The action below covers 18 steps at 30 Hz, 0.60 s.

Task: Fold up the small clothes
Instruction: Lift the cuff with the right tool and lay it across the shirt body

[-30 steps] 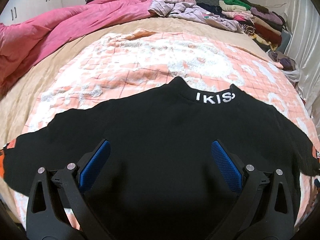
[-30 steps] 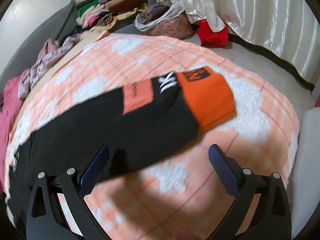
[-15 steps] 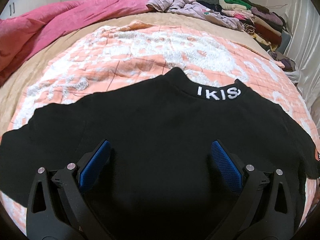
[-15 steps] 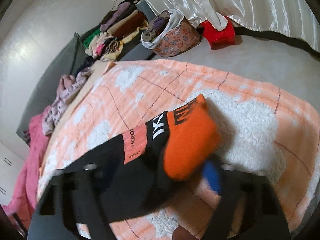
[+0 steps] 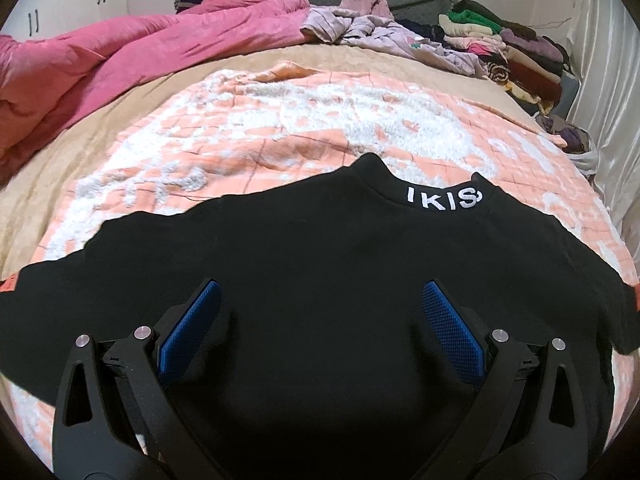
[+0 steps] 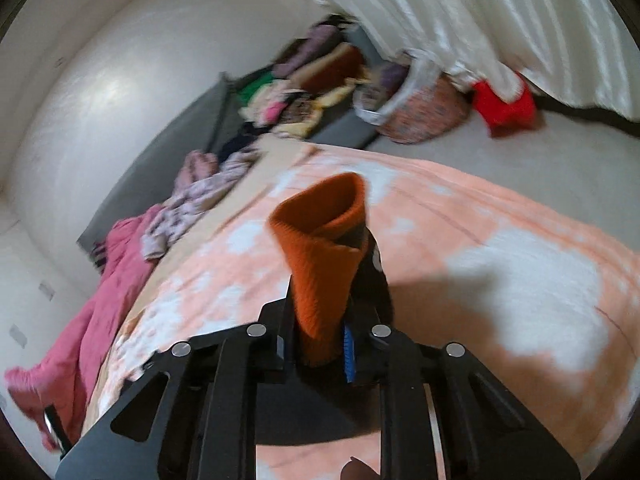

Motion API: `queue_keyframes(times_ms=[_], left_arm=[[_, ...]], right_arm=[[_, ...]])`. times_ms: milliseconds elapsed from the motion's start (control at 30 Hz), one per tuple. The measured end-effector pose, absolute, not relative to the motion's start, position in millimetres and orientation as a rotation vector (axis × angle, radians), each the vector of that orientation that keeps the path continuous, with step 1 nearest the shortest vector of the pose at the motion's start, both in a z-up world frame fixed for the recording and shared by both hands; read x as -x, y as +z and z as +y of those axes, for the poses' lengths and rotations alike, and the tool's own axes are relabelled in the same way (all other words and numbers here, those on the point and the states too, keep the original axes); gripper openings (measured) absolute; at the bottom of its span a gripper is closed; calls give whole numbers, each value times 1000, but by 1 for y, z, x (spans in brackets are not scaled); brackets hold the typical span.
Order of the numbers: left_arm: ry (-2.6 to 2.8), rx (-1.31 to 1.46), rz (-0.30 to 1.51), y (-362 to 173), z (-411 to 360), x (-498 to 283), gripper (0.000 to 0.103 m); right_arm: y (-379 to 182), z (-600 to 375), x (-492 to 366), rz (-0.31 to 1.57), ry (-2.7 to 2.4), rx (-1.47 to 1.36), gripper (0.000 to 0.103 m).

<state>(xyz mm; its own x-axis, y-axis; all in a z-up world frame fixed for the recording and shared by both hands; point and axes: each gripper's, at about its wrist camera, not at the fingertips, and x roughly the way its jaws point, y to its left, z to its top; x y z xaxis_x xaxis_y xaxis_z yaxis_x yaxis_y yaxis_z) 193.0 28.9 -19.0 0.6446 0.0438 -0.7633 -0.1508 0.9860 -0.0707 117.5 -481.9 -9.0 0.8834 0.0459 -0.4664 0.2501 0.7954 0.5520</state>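
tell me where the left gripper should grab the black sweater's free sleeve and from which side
Grip the left sleeve near its cuff end, where the orange patch shows, coming from the left edge with one finger under the fabric. It lies flat on the blanket, so only its edge offers a pinch. The left gripper is open above the sweater's body.

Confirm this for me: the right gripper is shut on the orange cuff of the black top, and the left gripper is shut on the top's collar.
Not quite. The left gripper is open: in the left wrist view its jaws stand wide apart over the black top, gripping nothing, with the collar farther ahead. The rest holds: in the right wrist view the right gripper is shut on the orange cuff.
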Motion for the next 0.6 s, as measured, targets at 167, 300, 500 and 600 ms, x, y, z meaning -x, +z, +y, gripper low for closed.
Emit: queue_keyframes(times_ms=[167, 300, 500, 600], left_arm=[[94, 188, 837, -12, 40, -184, 95], [90, 199, 822, -6, 44, -179, 95], [98, 234, 805, 2, 61, -173, 95], [101, 254, 803, 1, 69, -172, 95]], right_arm=[[27, -425, -134, 463, 18, -553, 15], [41, -377, -144, 468, 116, -499, 15], [51, -299, -163, 512, 221, -390, 15], [50, -260, -173, 543, 260, -334, 15]])
